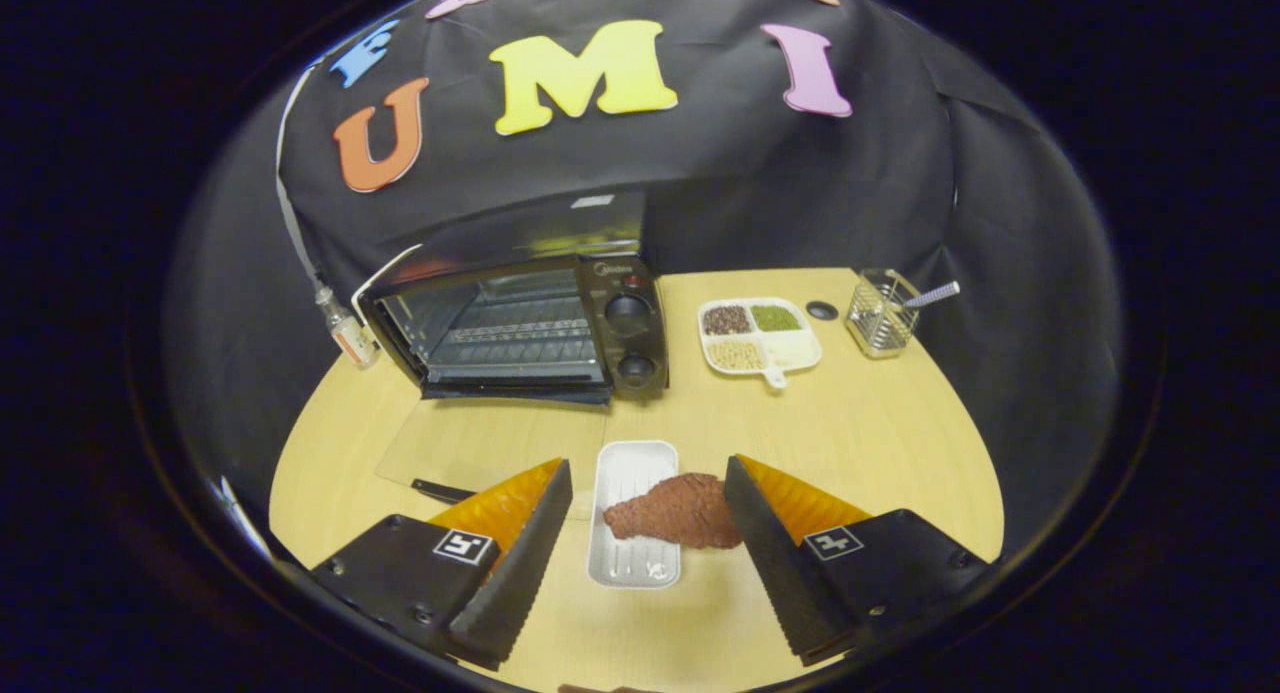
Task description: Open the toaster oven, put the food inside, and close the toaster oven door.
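Observation:
The black toaster oven stands at the back left of the wooden table. Its glass door is folded down flat onto the table, and the wire rack inside shows. A brown piece of food lies across a small white tray, overhanging the tray's right side. My gripper is open, with the tray and the food between its fingers. The food reaches up to the right finger; the left finger stands apart from the tray. The oven is well beyond the fingertips.
A white divided dish with grains sits right of the oven. Further right are a small black disc and a wire holder with a utensil in it. A small bottle stands at the oven's left.

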Available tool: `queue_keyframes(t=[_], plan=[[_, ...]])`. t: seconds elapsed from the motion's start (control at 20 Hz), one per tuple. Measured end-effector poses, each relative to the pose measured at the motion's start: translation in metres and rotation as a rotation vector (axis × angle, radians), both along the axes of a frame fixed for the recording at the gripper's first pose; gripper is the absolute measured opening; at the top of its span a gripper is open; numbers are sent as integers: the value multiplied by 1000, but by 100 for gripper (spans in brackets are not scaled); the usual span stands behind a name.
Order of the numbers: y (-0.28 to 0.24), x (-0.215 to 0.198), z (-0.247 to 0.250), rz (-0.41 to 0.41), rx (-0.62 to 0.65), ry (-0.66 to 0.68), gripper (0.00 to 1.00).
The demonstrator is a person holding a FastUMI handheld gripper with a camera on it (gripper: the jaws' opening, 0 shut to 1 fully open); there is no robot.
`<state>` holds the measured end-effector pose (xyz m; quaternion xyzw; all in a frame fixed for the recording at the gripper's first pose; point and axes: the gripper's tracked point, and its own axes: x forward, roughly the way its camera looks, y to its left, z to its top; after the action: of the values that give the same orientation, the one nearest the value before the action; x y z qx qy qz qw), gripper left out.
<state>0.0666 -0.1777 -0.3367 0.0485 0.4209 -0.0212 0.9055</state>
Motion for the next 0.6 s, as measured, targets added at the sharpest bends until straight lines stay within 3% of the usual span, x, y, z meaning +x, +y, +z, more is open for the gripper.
queue_keyframes(t=[0.35,0.6], plan=[[-43,-8,-39,-38,131,125,94],[-42,-13,-54,-39,338,189,79]])
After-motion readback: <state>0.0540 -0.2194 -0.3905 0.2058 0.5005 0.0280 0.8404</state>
